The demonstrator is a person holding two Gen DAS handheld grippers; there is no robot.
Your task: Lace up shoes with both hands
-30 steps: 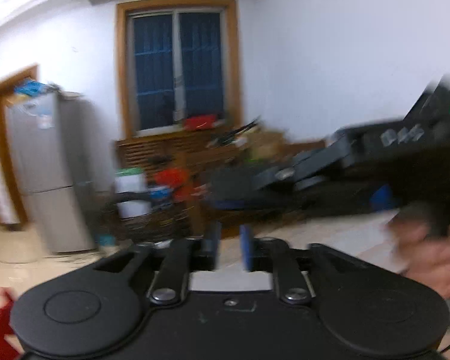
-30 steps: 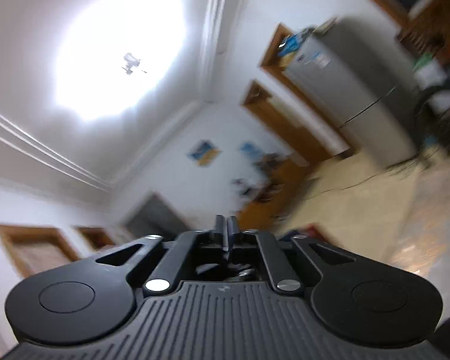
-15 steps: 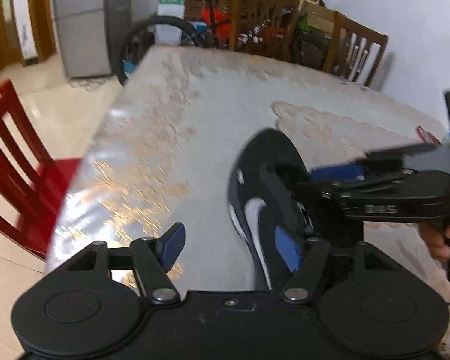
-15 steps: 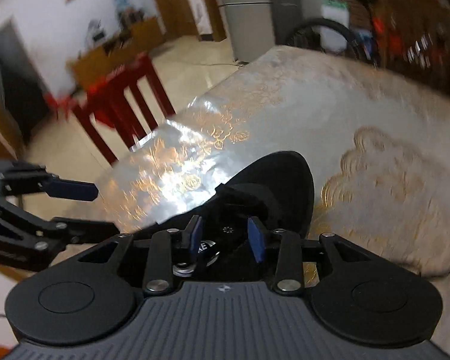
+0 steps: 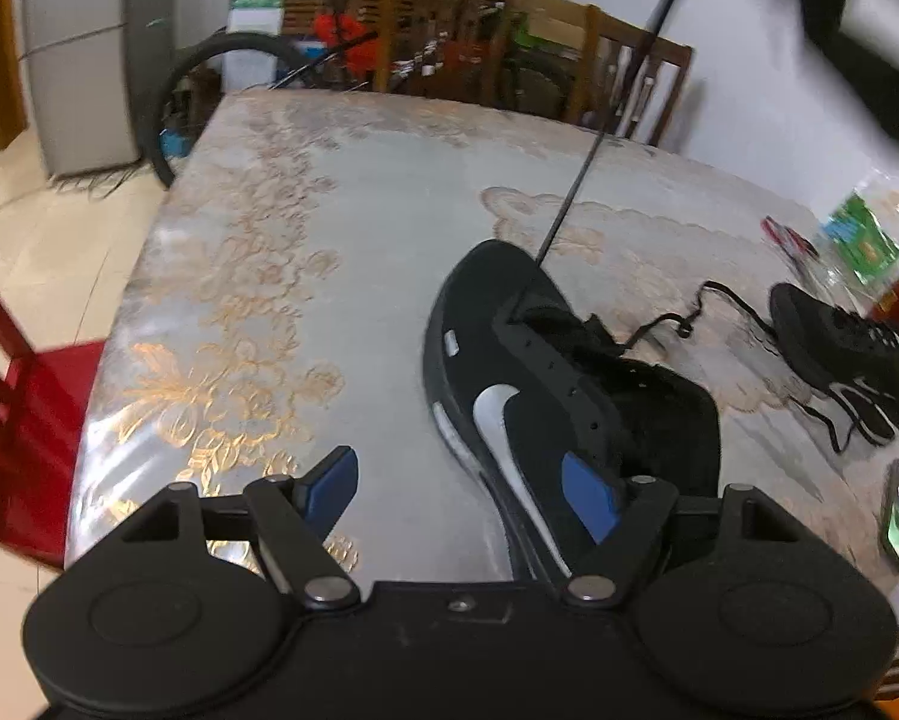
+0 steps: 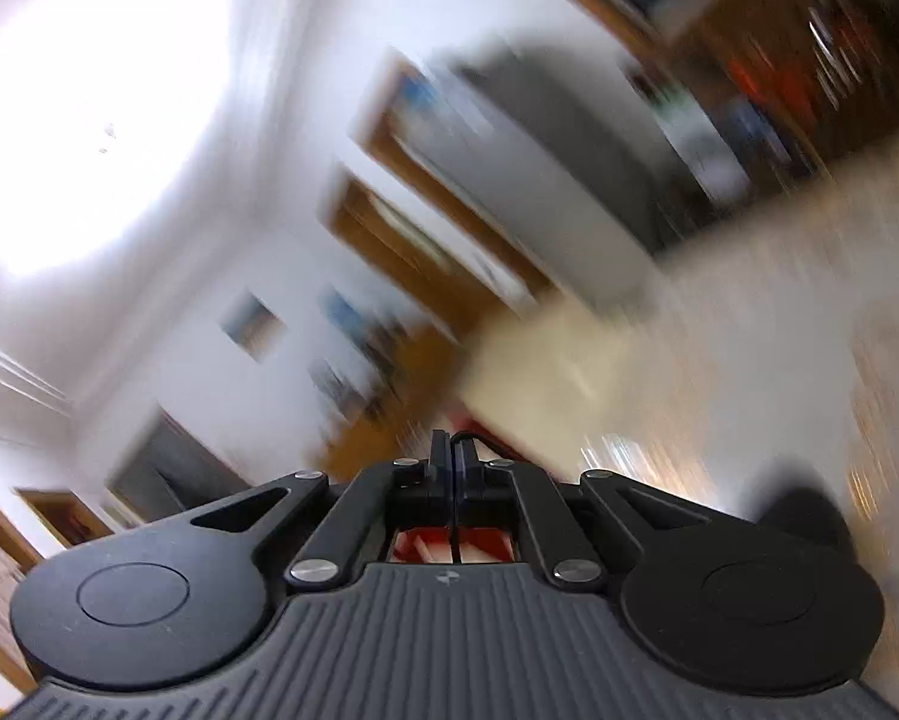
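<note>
Left gripper [image 5: 467,495] gapes, widening (angled downward); right gripper [image 6: 454,456] clamped tight.

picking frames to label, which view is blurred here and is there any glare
Left wrist view: mostly sharp, the near black shoe and taut lace crisp, glare on the glossy tablecloth, only the right gripper at top right smeared. Right wrist view: heavy motion blur across the room, a blown-out ceiling light, shut fingers still sharp.

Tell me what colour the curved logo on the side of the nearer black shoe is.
The curved logo is silver-white, seen best in the left wrist view.
</note>
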